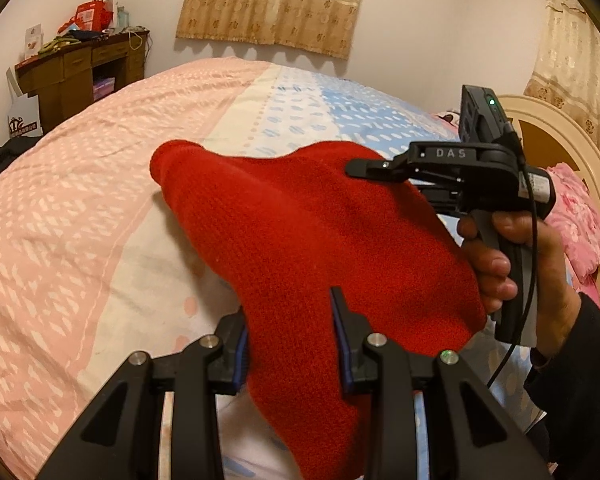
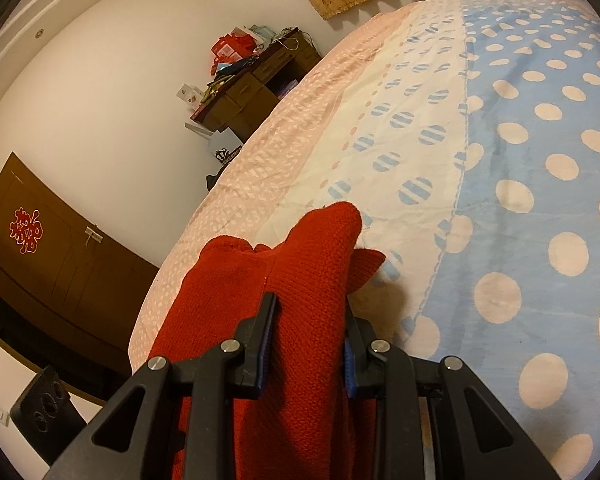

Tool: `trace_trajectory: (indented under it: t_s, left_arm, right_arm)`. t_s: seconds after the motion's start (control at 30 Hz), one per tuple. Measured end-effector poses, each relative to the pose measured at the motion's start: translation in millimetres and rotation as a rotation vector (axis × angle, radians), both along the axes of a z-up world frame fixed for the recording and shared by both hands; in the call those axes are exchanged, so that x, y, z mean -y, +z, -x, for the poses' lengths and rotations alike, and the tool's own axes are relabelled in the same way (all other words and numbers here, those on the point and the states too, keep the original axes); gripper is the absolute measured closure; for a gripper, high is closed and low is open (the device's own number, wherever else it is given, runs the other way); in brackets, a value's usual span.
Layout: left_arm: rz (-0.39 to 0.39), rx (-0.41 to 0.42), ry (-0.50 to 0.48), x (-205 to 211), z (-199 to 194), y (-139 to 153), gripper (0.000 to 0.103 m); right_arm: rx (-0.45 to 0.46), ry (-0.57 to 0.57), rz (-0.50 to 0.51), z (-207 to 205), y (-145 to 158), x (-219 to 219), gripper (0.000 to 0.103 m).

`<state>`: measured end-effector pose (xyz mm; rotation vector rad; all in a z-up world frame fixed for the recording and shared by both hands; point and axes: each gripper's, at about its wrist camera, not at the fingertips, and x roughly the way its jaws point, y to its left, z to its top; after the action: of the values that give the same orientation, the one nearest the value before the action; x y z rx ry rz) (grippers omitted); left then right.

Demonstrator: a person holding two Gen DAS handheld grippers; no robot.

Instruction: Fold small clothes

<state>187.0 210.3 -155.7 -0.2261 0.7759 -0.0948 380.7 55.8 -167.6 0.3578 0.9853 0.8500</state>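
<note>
- Hanging across the middle of the left wrist view, a red knitted garment [image 1: 300, 232] is stretched above the bed [image 1: 80, 208], its coarse knit bunched into a rounded lump at the upper left.
- The left hand-held gripper [image 1: 290, 344], at the bottom centre, has its blue-padded jaws closed narrowly on the garment's lower edge.
- The right hand-held gripper [image 1: 364, 170], at the right of the frame, bites the garment's upper edge; a hand [image 1: 512, 256] grips its handle.
- A brown wooden desk [image 1: 80, 68] in the upper left carries a heap of red bags and boxes; what is inside them cannot be told.
- In the right wrist view, the right hand-held gripper [image 2: 308, 336] at the bottom centre pinches a thick fold of the red knitted garment [image 2: 260, 280], which drapes away to the lower left.
- The bed's [image 2: 520, 160] smooth cover runs in bands: pink with white flecks, cream with striped ovals, blue with pale dots.
</note>
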Motion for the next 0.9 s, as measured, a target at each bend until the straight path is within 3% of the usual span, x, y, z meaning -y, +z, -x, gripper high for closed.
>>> trace_trajectory:
  t_s: [0.73,0.9]
  left_arm:
    - [0.018,-0.01,0.005,-2,2,-15,0.058]
    - [0.017,-0.015,0.013,-3,6,-14,0.054]
  right_arm:
    - [-0.055,-0.031,0.039,-9,-29,5,0.075]
    - [-0.011,-0.027,0.102,-5,-23,-2,0.075]
